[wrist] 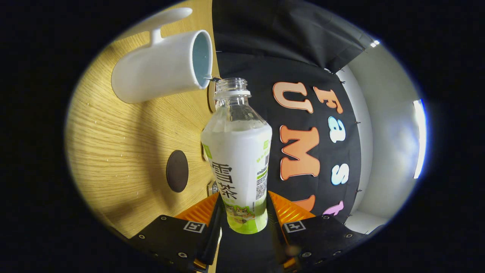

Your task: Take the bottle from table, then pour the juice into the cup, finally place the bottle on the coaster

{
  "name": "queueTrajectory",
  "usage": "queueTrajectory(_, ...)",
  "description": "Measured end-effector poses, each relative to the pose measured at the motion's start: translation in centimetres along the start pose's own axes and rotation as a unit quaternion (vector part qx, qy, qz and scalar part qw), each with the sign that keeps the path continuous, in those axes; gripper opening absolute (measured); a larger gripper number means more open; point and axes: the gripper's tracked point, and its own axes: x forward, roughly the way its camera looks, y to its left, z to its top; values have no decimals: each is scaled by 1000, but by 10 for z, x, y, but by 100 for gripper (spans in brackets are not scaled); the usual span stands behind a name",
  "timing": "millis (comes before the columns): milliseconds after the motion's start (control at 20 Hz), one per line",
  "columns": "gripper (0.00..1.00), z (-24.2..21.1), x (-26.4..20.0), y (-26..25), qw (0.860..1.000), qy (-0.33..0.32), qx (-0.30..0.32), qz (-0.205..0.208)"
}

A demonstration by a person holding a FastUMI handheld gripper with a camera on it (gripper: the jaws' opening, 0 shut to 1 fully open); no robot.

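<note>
My gripper (245,212) is shut on the lower body of the juice bottle (238,159), a clear plastic bottle with a white and green label. The gripper is rolled onto its side, so the bottle lies level above the wooden table (113,151). The uncapped bottle mouth (231,82) sits just past the rim of the white cup (159,70), which has a pale blue inside and a handle. A small drip shows at the cup's rim, close to the mouth. The dark round coaster (177,171) lies on the table, beside the bottle's middle and apart from the cup.
A thin wooden disc (210,96) shows edge-on behind the bottle's neck. A small metal piece (212,187) sits near one finger. The booth's black cloth wall (303,57) and a white wall (386,132) lie beyond the bottle.
</note>
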Motion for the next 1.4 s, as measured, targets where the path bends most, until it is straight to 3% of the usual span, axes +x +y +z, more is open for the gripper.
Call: queueTrajectory(1400, 60, 8, 3, -14, 998, -21, -43, -44)
